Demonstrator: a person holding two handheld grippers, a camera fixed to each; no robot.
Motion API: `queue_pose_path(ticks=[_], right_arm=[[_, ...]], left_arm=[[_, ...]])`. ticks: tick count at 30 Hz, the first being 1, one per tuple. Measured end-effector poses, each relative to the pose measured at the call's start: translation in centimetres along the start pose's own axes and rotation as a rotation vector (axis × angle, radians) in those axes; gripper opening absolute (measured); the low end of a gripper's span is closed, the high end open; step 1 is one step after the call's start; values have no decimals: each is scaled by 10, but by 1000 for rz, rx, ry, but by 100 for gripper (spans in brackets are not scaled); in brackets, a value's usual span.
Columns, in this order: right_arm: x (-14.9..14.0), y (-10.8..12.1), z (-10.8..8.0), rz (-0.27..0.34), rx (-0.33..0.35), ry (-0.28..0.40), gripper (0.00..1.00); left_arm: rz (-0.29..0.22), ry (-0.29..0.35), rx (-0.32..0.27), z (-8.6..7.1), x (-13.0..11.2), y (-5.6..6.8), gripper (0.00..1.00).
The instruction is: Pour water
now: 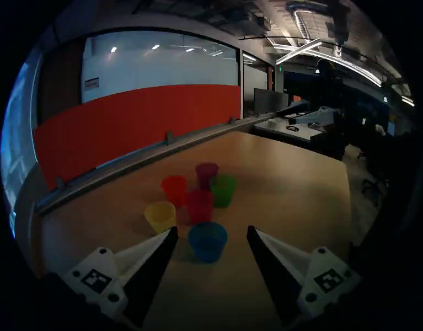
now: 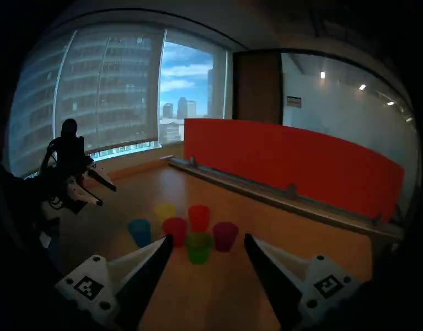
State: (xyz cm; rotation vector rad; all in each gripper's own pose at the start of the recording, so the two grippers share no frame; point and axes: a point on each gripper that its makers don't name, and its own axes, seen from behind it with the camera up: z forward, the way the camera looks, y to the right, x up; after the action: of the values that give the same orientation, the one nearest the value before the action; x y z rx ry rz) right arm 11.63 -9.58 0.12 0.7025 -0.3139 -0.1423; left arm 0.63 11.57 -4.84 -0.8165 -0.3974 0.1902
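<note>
Hovering above wooden table (image 1: 299,182): left gripper (image 1: 212,228) jaws wide apart, empty; translucent blue plastic cup (image 1: 208,241) at 12 o'clock, between tips. Right gripper (image 2: 208,236) equally spread, empty; translucent green plastic cup (image 2: 198,246) at 12 o'clock, near tips.

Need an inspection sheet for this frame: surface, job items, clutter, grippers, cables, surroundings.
surface: wooden table, cups grouped near its middle.
job's things: six upright cups in a tight cluster: blue cup, yellow cup, crimson cup, orange-red cup, purple cup, green cup. Cannot tell whether any holds water.
clutter: nothing seen.
grippers: left gripper open, holding nothing, blue cup nearest ahead; right gripper open, holding nothing, green cup nearest ahead.
cables: nothing seen.
surroundings: red partition behind a rail at the table's far edge; windows; desks.
</note>
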Motion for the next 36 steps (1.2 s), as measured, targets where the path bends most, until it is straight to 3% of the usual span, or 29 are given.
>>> queue_pose_path(ticks=[17, 36], right_arm=[[-7, 6, 22, -9, 1, -18, 100], [-11, 13, 44, 6, 21, -29, 99]], left_arm=[[-11, -107, -28, 31, -54, -2, 93], [-13, -202, -66, 74, -90, -4, 93]])
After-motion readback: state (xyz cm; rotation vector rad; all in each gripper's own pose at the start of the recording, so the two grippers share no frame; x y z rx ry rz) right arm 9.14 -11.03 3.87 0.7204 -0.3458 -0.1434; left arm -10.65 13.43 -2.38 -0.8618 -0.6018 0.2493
